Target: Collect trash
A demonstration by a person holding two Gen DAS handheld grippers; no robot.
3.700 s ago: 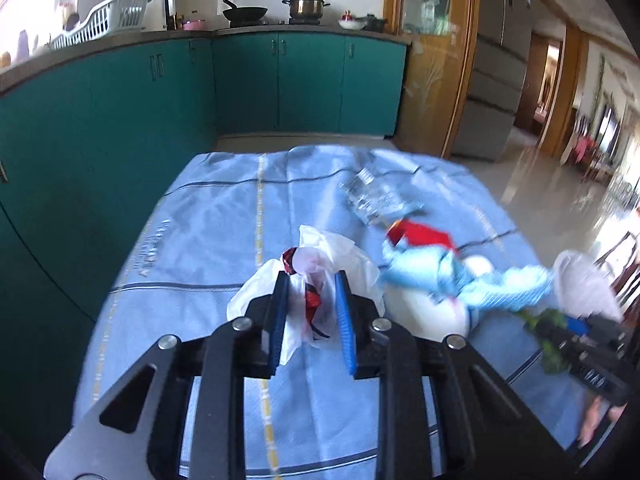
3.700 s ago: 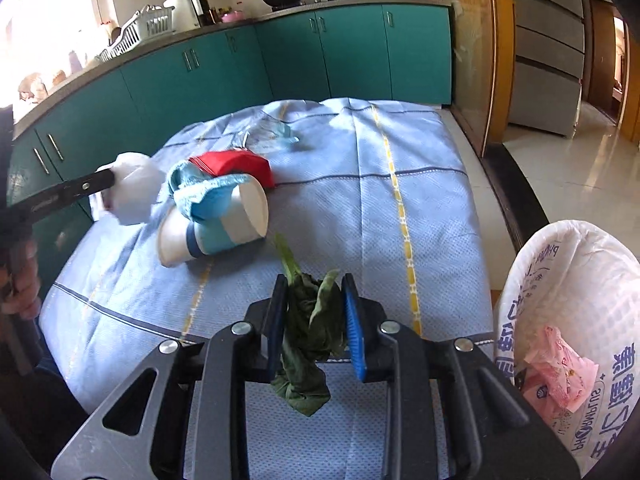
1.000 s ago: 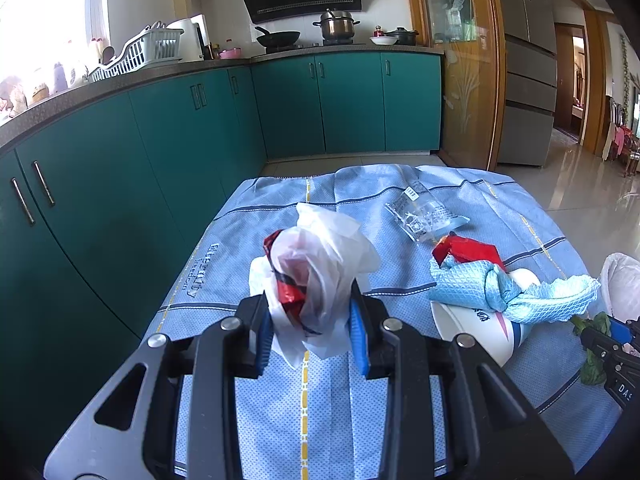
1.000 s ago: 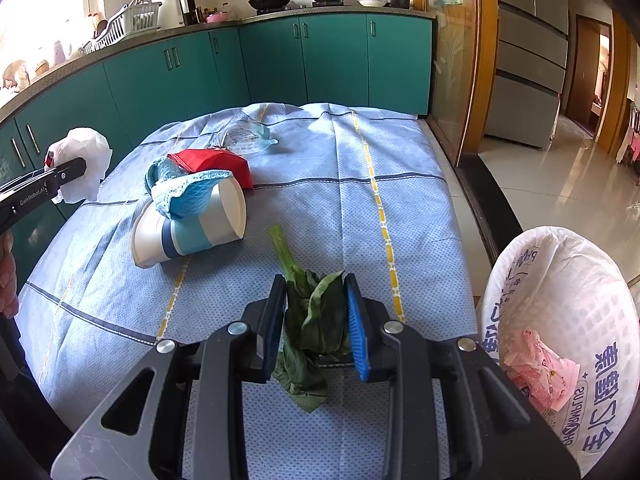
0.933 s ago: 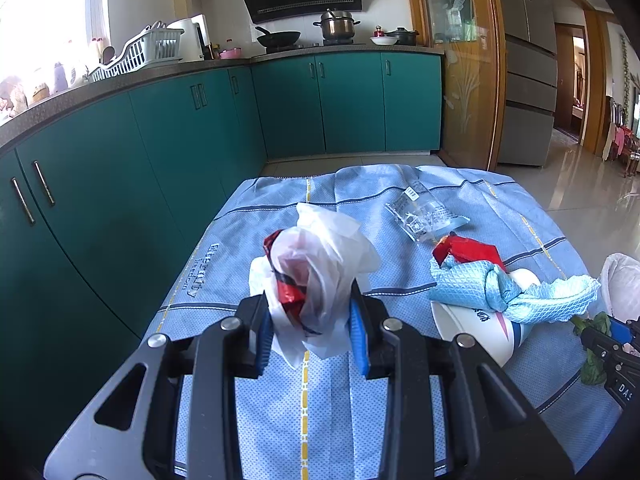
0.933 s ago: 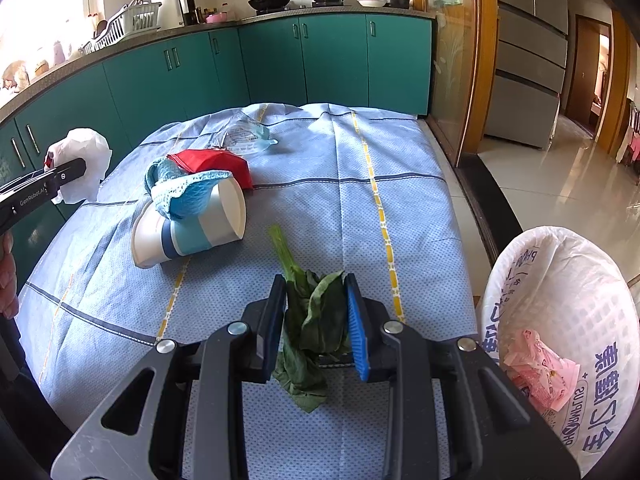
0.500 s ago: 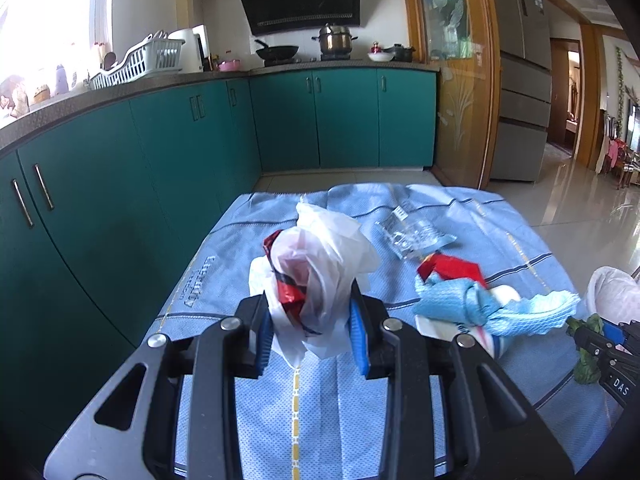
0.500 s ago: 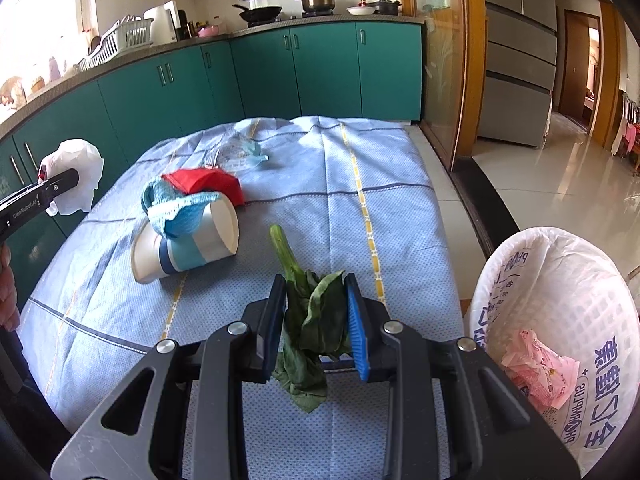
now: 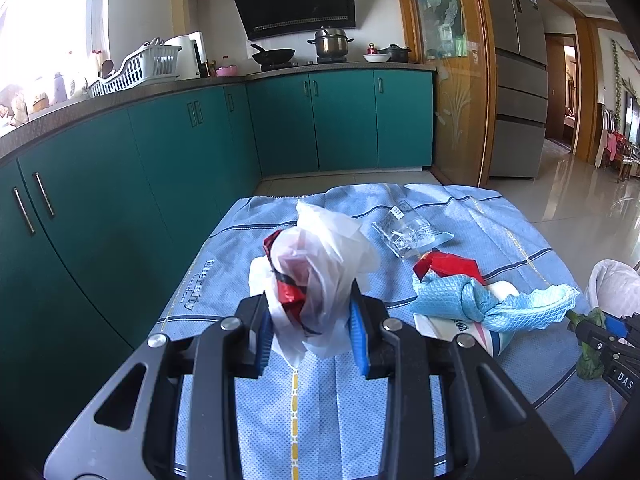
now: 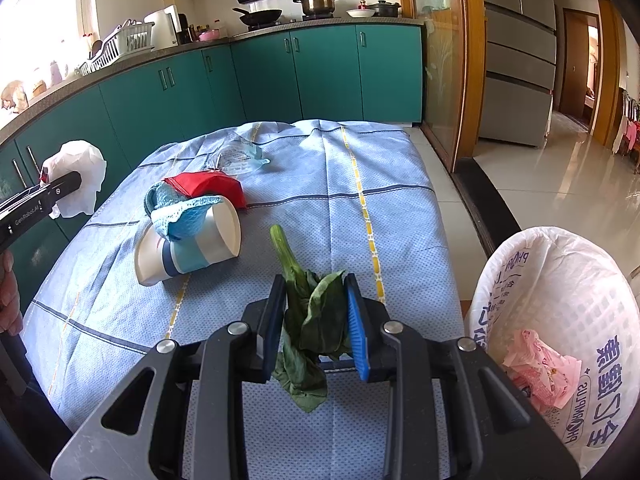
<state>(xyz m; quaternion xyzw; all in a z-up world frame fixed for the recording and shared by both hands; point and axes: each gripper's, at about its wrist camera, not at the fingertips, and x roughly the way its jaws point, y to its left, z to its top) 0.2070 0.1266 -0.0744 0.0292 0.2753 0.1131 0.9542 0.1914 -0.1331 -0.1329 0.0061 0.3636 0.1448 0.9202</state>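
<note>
The left gripper (image 9: pixel 312 336) has its jaws clamped on a crumpled white plastic bag with a red wrapper inside (image 9: pixel 316 276), held above the counter covered by a light blue cloth with yellow stripes (image 9: pixel 320 412). The right gripper (image 10: pixel 316 320) has its jaws clamped on a wilted dark green leafy vegetable (image 10: pixel 314 316), its pale stalk pointing forward over the cloth. On the cloth lies a tipped white paper cup with blue bands (image 10: pixel 188 248), a light blue knitted rag (image 10: pixel 176 208) draped over it and touching a red folded wrapper (image 10: pixel 208 188) behind. Farther back sits a clear crinkled plastic package (image 9: pixel 408 232). Just beside the counter's right edge stands a white mesh bin lined with a printed white bag (image 10: pixel 568 308) (a pink wrapper (image 10: pixel 540 364) lies inside).
</note>
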